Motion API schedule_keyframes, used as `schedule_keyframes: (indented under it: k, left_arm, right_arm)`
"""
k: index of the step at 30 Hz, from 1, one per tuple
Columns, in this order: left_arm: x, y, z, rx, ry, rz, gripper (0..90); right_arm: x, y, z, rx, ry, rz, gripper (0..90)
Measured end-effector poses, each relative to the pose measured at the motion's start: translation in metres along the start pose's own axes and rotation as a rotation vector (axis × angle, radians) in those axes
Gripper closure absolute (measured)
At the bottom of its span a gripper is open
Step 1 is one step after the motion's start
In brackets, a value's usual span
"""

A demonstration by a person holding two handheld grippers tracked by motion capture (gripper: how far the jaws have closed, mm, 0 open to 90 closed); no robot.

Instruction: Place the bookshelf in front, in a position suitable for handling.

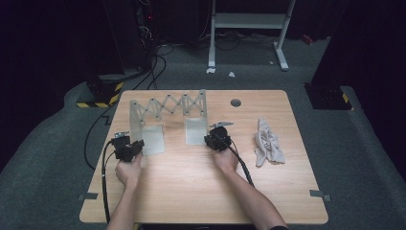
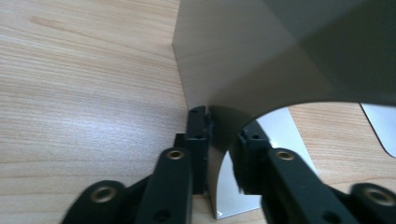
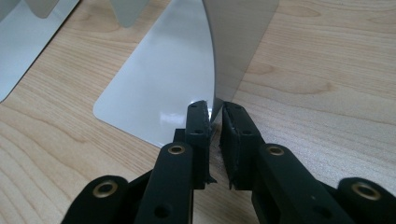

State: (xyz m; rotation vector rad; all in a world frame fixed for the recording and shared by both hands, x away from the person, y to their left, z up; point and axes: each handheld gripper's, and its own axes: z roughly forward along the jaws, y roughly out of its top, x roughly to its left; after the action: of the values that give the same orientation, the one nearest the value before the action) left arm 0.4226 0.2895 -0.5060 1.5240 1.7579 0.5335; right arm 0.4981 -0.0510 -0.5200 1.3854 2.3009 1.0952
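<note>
A grey metal folding rack (image 1: pixel 167 104) with a scissor lattice stands across the back of the wooden table (image 1: pixel 191 191). It has an L-shaped end plate at each side. My left gripper (image 1: pixel 136 145) is shut on the upright edge of the left end plate (image 1: pixel 152 139). In the left gripper view the black jaws (image 2: pixel 223 123) clamp the thin upright sheet (image 2: pixel 243 56) just above its flat foot (image 2: pixel 280 135). My right gripper (image 1: pixel 218 140) is shut on the right end plate (image 1: pixel 195 130). Its jaws (image 3: pixel 215 109) pinch the upright sheet (image 3: pixel 238 42) beside the flat foot (image 3: pixel 168 84).
A crumpled white cloth (image 1: pixel 268 142) lies on the table to the right of my right hand. A round cable hole (image 1: pixel 235 102) sits near the back edge. Cables trail from both grippers toward the front. A white desk frame (image 1: pixel 249 21) stands on the floor beyond.
</note>
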Motion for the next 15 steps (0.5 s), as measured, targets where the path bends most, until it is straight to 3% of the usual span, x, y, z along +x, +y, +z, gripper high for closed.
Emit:
schedule_keyframes:
  k: [11, 15]
  left_arm:
    - [-0.001, -0.001, -0.001, 0.008, 0.007, 0.023, 80.6]
    - [-0.001, -0.001, -0.001, 0.009, 0.008, 0.032, 81.2]
  right_arm:
    - [-0.015, 0.0, -0.006, -0.001, -0.078, 0.043, 89.1]
    - [-0.016, -0.001, -0.008, -0.001, -0.093, 0.033, 89.4]
